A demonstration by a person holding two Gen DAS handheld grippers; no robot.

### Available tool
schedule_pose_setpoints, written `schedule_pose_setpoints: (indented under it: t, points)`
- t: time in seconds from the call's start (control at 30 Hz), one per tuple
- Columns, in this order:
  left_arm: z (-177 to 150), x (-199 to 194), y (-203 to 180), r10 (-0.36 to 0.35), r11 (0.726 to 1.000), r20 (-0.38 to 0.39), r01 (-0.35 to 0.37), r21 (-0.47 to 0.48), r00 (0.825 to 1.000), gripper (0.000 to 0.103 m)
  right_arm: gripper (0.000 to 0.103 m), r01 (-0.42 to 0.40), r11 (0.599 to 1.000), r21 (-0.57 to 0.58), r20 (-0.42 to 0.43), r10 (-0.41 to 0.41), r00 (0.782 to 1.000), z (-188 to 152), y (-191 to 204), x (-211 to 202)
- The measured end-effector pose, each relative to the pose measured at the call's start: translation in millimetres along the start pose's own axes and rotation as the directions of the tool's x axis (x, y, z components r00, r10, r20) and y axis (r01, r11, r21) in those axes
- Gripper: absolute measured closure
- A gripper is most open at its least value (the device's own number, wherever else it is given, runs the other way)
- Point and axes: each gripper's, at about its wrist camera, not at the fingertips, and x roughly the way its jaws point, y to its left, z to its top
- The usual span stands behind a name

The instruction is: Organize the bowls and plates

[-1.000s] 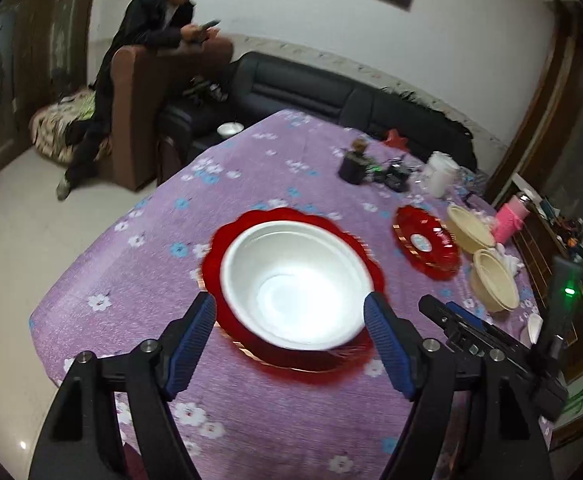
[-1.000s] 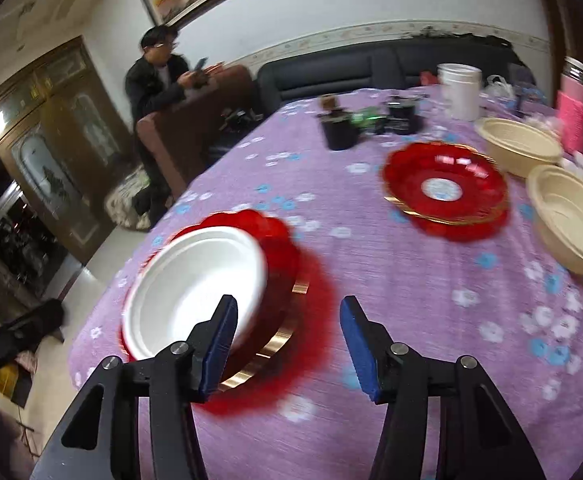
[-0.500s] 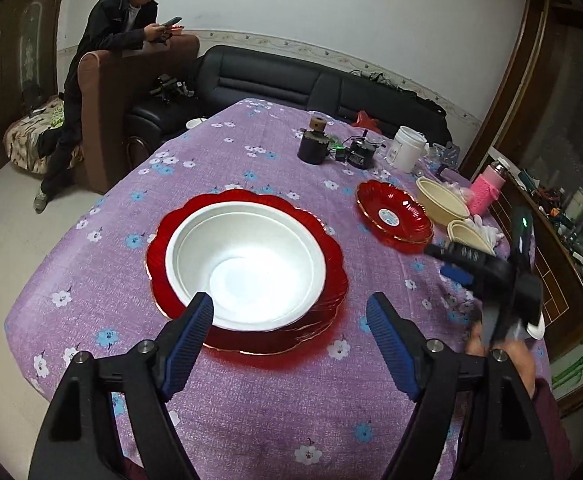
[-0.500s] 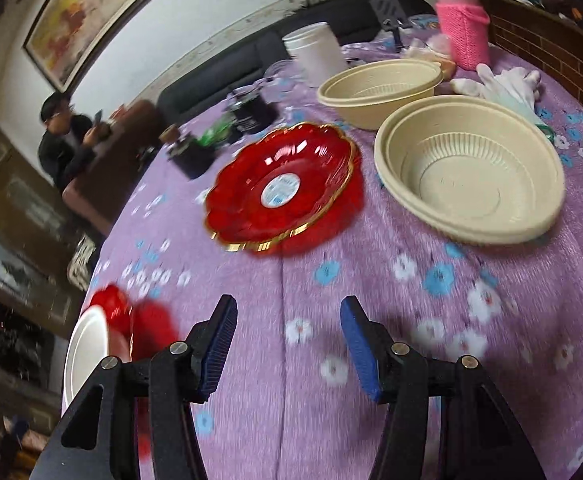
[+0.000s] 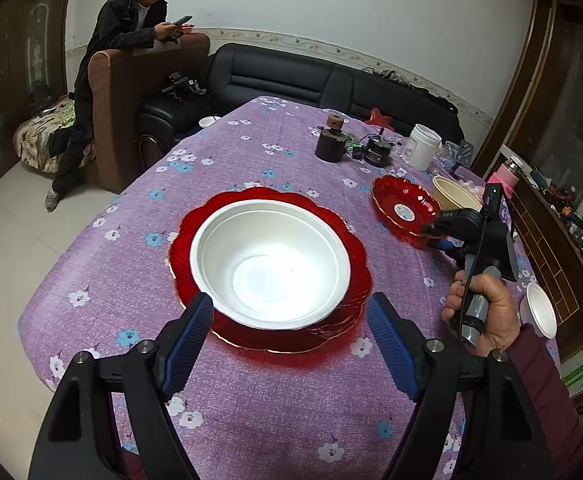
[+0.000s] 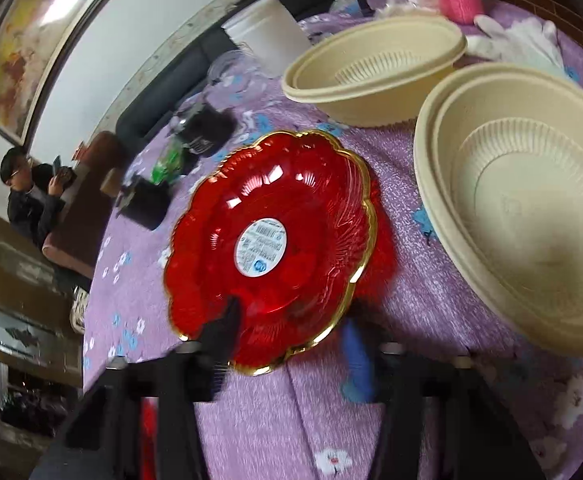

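Observation:
A white bowl (image 5: 269, 264) sits in a large red scalloped plate (image 5: 183, 236) on the purple tablecloth. My left gripper (image 5: 291, 344) is open and empty, just in front of that plate's near rim. A smaller red gold-rimmed plate (image 6: 267, 240) with a round sticker lies further right; it also shows in the left wrist view (image 5: 405, 208). My right gripper (image 6: 291, 344) is open and straddles that plate's near rim, one finger over the plate and one outside. Two beige bowls (image 6: 531, 196) (image 6: 375, 68) stand beside it.
A white jar (image 5: 423, 146), a dark pot (image 5: 330, 142), black gadgets and a pink cup (image 5: 505, 174) stand at the table's far end. A small white bowl (image 5: 539, 314) sits off the table's right edge. A man stands behind an armchair (image 5: 131, 92); a black sofa is behind.
My right gripper moved right and forward, from the white bowl's plate to the small red plate, and now straddles its rim. My left gripper drew back a little.

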Motion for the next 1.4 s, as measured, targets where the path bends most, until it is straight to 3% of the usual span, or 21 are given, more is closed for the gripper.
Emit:
schedule_pose_setpoints:
  t: [0.03, 0.17, 0.33, 0.67, 0.93, 1.2, 1.33, 1.4]
  points:
    - [-1, 0, 1, -0.001, 1.0, 0.001, 0.001, -0.006, 1.0, 0.025, 0.082, -0.013, 1.0, 0.001, -0.015, 0.013, 1.0, 0, -1, 2]
    - [-2, 2, 0, -0.015, 1.0, -0.012, 0.015, -0.016, 1.0, 0.025, 0.082, -0.008, 0.999, -0.04, -0.032, 0.007, 0.999, -12, -2, -6]
    - [-7, 1, -8, -0.041, 0.999, -0.019, 0.041, 0.004, 0.999, 0.025, 0.083, -0.064, 0.996, -0.069, -0.1, 0.057, 0.993, -37, -12, -27]
    - [-17, 13, -26, -0.084, 0.996, -0.069, 0.086, 0.027, 0.994, 0.025, 0.084, -0.144, 0.985, -0.1, -0.243, 0.116, 0.963, -98, -55, -86]
    - [-24, 21, -57, -0.096, 0.99, -0.103, 0.105, 0.09, 0.99, 0.025, 0.081, -0.13, 0.975, -0.18, -0.176, 0.098, 0.979, -102, -69, -112]
    - [-31, 27, -76, -0.09, 0.987, -0.132, 0.106, 0.123, 0.987, 0.025, 0.075, -0.12, 0.975, -0.186, -0.15, 0.093, 0.984, -100, -61, -92]
    - [-34, 29, -82, -0.085, 0.984, -0.142, 0.105, 0.144, 0.986, 0.025, 0.089, -0.123, 0.972, -0.201, -0.174, 0.088, 0.981, -98, -64, -92]
    - [-34, 31, -86, -0.088, 0.982, -0.149, 0.111, 0.151, 0.985, 0.025, 0.089, -0.143, 0.97, -0.195, -0.214, 0.1, 0.972, -99, -72, -95]
